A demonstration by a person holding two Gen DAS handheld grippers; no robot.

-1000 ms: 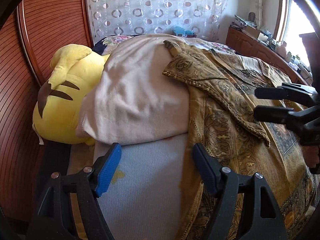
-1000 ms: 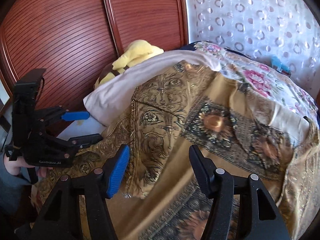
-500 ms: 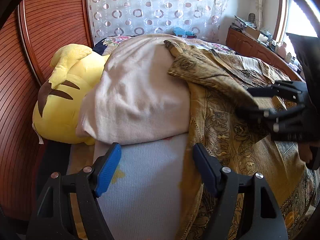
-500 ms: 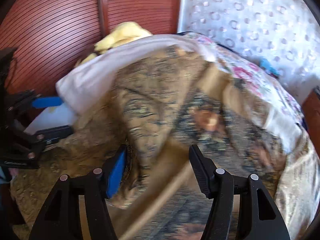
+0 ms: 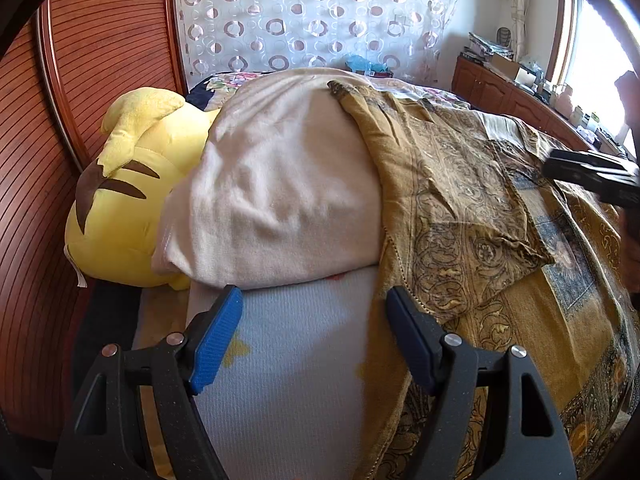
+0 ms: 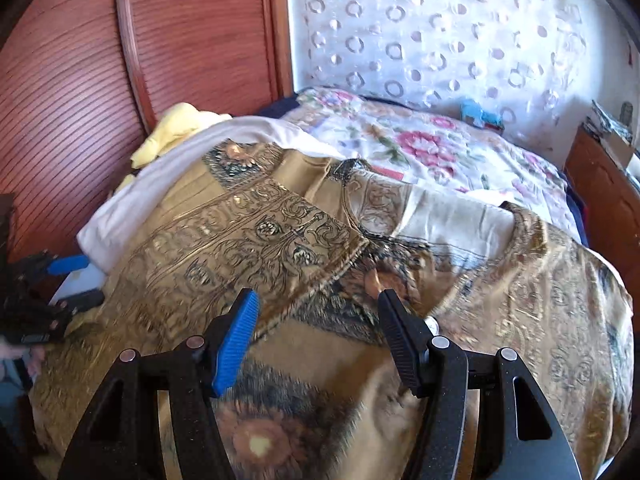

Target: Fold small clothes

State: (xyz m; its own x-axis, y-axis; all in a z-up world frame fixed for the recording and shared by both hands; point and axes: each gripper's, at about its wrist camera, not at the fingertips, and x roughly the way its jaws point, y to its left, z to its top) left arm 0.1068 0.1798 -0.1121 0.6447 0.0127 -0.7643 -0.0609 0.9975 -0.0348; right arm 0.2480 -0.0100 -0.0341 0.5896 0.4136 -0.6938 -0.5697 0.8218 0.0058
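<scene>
One gold patterned garment (image 6: 248, 240) lies spread ahead of the right gripper (image 6: 316, 336), its fingers apart, empty; left gripper (image 5: 312, 336) likewise gapes over pale blue cloth (image 5: 296, 344); only the left view shows one whole yellow plush (image 5: 120, 200).

Home bedroom: bed (image 6: 460, 152) (floral quilt), yellow plush toy (image 5: 120, 208), patterned curtain (image 5: 304, 16).

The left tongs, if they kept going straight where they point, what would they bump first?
Probably the pale blue knitted cloth with yellow stars lying right between and ahead of the open left tongs. The cream towel-like blanket sits just beyond it; depth is hard to judge.
</scene>
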